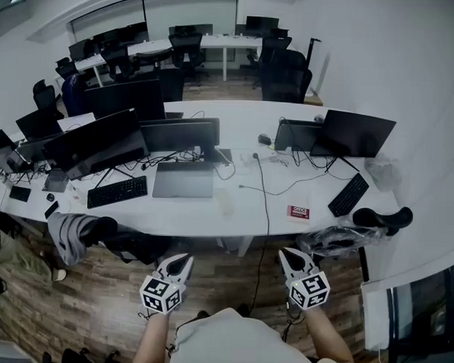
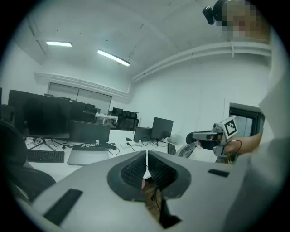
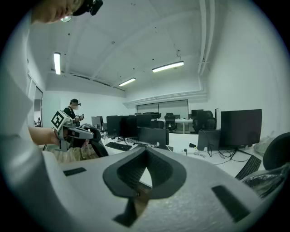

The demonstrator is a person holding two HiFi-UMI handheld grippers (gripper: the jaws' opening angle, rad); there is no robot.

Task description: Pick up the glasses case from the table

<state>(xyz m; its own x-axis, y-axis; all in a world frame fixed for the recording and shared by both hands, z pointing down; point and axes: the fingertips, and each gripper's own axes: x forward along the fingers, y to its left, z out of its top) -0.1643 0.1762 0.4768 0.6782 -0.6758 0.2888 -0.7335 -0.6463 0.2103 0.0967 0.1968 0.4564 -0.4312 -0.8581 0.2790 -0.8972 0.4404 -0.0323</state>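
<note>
Approach step. We stand short of the table, left claw and right claw both clenched, empty. Next: find glasses case, unclench one.

The left hand-held gripper, jaws together, faces monitors.

keyboard left of laptop

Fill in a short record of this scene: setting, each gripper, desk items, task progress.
Setting: office with a long white desk, wooden floor
Left gripper: jaws together, empty, held short of the desk
Right gripper: jaws together, empty, held short of the desk
Desk items: flat black keyboard, closed grey laptop, red-and-white card
Task progress: not begun; glasses case not identifiable
</note>
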